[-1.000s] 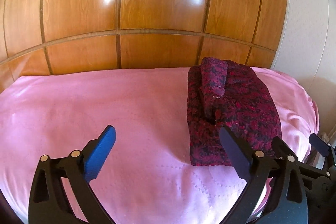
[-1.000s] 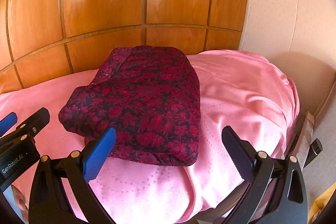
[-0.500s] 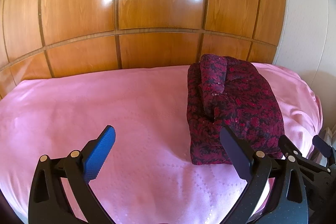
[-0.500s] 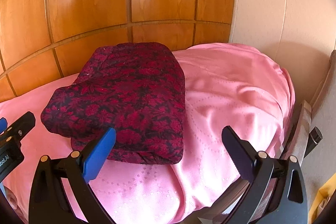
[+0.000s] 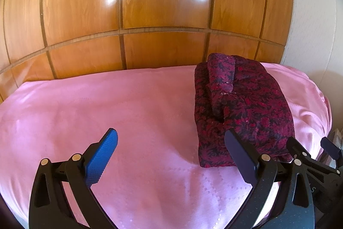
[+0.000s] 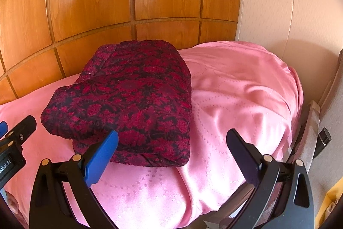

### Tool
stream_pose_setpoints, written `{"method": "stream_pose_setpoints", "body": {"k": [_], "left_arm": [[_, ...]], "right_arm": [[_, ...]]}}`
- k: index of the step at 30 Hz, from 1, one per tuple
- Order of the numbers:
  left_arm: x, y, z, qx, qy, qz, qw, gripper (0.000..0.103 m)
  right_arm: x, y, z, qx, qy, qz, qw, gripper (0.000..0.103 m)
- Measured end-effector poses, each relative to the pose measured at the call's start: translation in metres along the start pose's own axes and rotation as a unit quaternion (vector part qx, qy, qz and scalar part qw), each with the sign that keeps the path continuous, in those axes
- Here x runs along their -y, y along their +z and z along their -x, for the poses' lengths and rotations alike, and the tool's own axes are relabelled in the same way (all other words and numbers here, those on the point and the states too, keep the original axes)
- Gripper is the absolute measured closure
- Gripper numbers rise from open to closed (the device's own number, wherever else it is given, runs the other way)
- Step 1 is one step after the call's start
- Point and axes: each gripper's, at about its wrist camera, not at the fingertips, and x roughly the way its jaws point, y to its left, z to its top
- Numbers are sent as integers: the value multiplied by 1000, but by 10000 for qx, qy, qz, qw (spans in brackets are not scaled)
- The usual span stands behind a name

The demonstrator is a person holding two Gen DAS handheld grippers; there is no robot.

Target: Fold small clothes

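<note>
A dark red floral garment [image 5: 242,108] lies folded in a thick bundle on the pink sheet [image 5: 128,113], at the right of the left wrist view and left of centre in the right wrist view [image 6: 133,100]. My left gripper [image 5: 171,156] is open and empty, above the sheet, with its right finger in front of the bundle's near corner. My right gripper [image 6: 171,156] is open and empty, just in front of the bundle's near edge. Neither touches the cloth.
A wooden panelled wall [image 5: 150,14] stands right behind the bed. A cream wall [image 6: 289,14] is at the right. The bed's edge [image 6: 304,121] drops off at the right, with a dark handle [image 6: 323,138] beside it.
Both grippers have drawn back a little and stayed open. The folded garment has not moved on the sheet; it sits slightly farther off in both views.
</note>
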Motion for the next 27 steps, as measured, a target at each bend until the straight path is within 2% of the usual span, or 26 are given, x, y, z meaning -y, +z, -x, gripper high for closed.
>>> {"method": "stream_pose_setpoints", "body": {"k": [27], "left_arm": [[-4,-5,1,-33,-26,80,10000,4]], "right_arm": [[-8,0,2,-23,27,-29,10000,3]]}}
